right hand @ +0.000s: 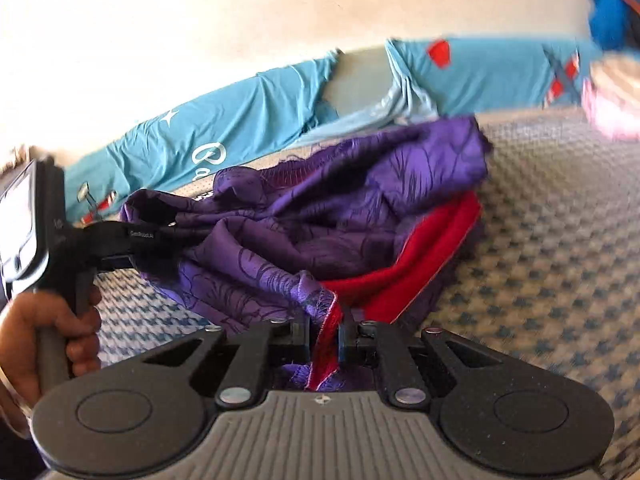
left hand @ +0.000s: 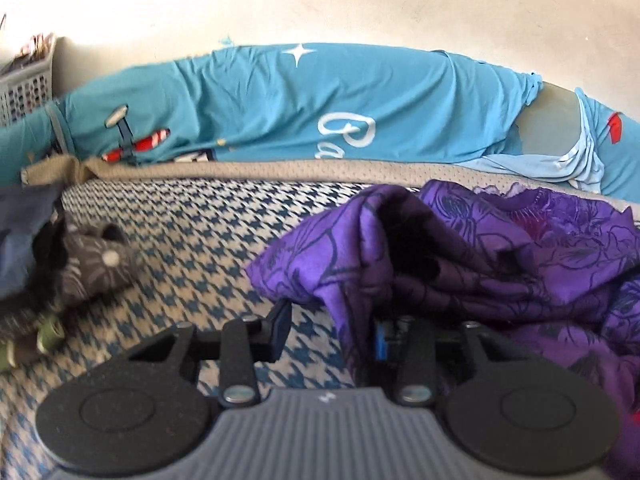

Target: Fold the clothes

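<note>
The garment (left hand: pixel 500 248) lies crumpled on the bed (left hand: pixel 200 216), pillows (left hand: pixel 280 100) behind it.

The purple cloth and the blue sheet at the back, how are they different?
The purple cloth is crumpled in a heap; the blue sheet lies stretched along the wall. The purple cloth has dark flower outlines and a red lining; the blue sheet has a white star and white writing. Both tongs, the left tongs and the right tongs, pinch the purple cloth; nothing holds the blue sheet. Both are soft fabric on the bed.

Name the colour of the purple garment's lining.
Red lining, clearest in the right wrist view.
</note>
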Available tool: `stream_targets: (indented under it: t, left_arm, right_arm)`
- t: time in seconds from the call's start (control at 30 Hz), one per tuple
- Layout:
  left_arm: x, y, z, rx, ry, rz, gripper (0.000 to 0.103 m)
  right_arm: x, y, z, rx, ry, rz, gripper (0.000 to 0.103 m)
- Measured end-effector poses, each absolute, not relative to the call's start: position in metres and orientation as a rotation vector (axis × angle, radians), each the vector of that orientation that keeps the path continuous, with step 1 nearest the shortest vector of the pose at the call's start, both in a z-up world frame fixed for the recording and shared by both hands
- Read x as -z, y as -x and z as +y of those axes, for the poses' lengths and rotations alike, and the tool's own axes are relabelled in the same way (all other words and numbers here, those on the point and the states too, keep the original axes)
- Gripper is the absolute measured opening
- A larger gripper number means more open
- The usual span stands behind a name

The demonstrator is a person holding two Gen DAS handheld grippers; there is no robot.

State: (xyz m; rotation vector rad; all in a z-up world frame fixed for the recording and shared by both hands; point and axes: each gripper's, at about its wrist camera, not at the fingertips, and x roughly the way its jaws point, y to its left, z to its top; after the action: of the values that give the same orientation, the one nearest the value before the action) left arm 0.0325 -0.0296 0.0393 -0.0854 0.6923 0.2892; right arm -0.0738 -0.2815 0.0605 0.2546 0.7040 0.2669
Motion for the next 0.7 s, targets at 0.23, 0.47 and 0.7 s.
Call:
stream_targets:
  t: [0.23, 0.47, 0.7]
  left_arm:
    - [-0.029, -0.037, -0.012, -0.283, 0.162, 0.754, 0.045]
    - [-0.031, -0.032, -0.012, -0.276, 0.181, 0.761, 0.046]
    - [-0.029, -0.028, -0.011, -0.261, 0.182, 0.767, 0.046]
  right_arm:
    - [-0.064, 0.088, -0.275, -0.207, -0.112, 0.669, 0.031]
    - [-0.075, 0.120, -0.271, -0.229, -0.014, 0.544, 0.033]
    - [-0.068, 0.132, -0.238, -0.429, 0.133, 0.539, 0.033]
